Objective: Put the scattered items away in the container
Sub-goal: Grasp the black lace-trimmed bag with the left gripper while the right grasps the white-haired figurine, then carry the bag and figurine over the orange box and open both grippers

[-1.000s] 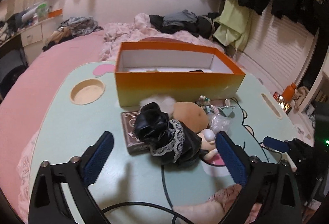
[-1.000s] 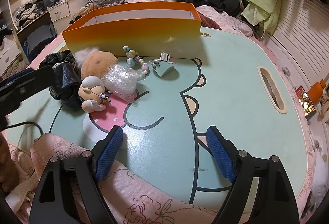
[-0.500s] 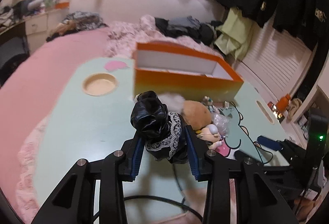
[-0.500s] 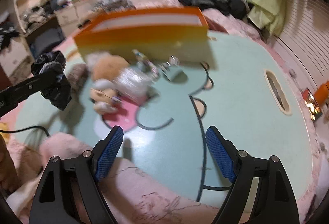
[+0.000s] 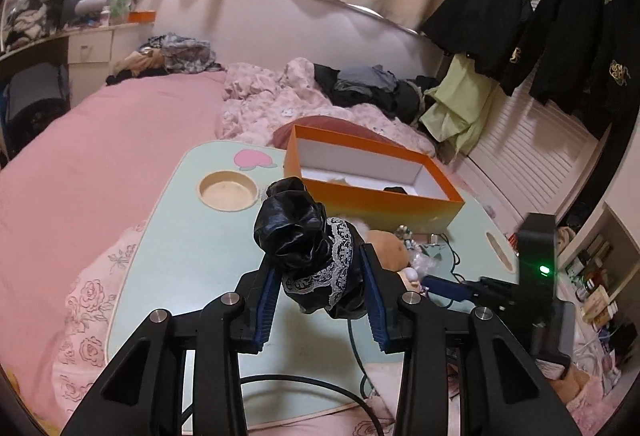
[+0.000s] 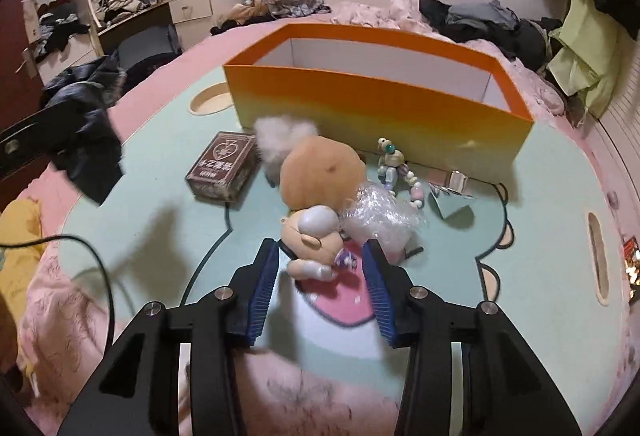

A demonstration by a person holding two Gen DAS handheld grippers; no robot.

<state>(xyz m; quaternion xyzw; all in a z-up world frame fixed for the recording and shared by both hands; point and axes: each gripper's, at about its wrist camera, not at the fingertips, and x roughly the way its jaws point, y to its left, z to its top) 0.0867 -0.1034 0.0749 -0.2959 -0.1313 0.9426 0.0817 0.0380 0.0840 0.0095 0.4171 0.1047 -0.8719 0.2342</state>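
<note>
Scattered items are being cleared two at a time, and the step in hand looks like a carry on one side and a pick on the other. Nearest in the left wrist view, the left claw (image 5: 320, 296) is clenched on a black lace-trimmed cloth bundle (image 5: 308, 248), held clear above the desk (image 5: 192, 256). In the right wrist view the right claw (image 6: 320, 272) is closing around a small figurine (image 6: 316, 240) that lies between its pads on the desk; whether the pads already press it cannot be told. Just past the figurine, toward 12 o'clock, lies a tan plush toy (image 6: 320, 171), with a crinkled clear wrapper (image 6: 380, 215) at 1 o'clock, a bead string (image 6: 394, 167) beyond that, and a brown card box (image 6: 222, 167) at 10 o'clock. Farthest along the desk stands the orange container (image 6: 380, 107), open-topped, with a few things already inside. Next, the left claw probably needs to bring the bundle over the container's near wall and let go; the right claw should finish its grip and lift without dragging the wrapper along.
</note>
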